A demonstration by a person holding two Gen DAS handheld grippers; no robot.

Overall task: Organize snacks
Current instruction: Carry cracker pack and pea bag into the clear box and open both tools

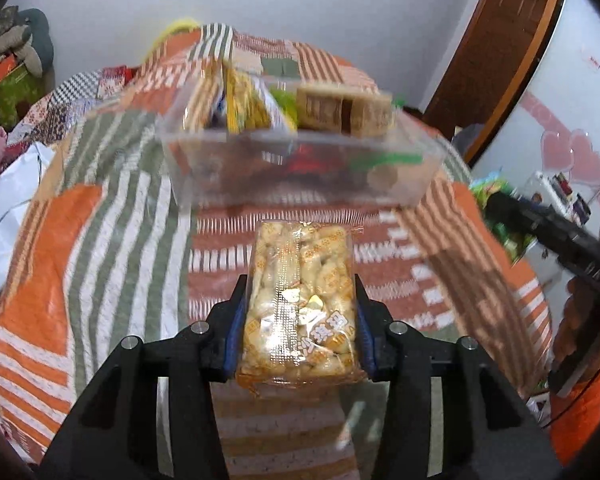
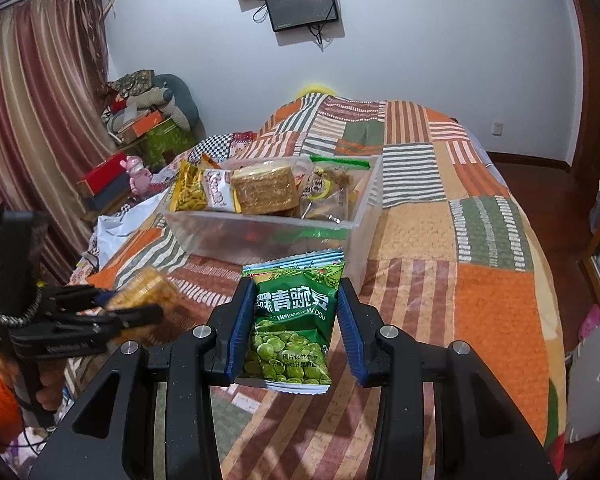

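Note:
My left gripper (image 1: 300, 300) is shut on a clear pack of yellow puffed-rice snack (image 1: 300, 296), held above the bed in front of a clear plastic bin (image 1: 300, 180) that holds several snack packs. My right gripper (image 2: 294, 320) is shut on a green pea packet (image 2: 292, 320), held just short of the same bin (image 2: 268, 228). The left gripper with its yellow pack (image 2: 148, 296) shows at the left of the right wrist view. The right gripper (image 1: 512, 212) with its green packet shows at the right of the left wrist view.
The bin stands on a bed with an orange, green and white patchwork cover (image 2: 480, 300). White plastic bags (image 1: 4, 216) lie at the bed's left. Boxes and soft toys (image 2: 148, 120) are piled by the curtain. A wooden door (image 1: 500, 60) is at the right.

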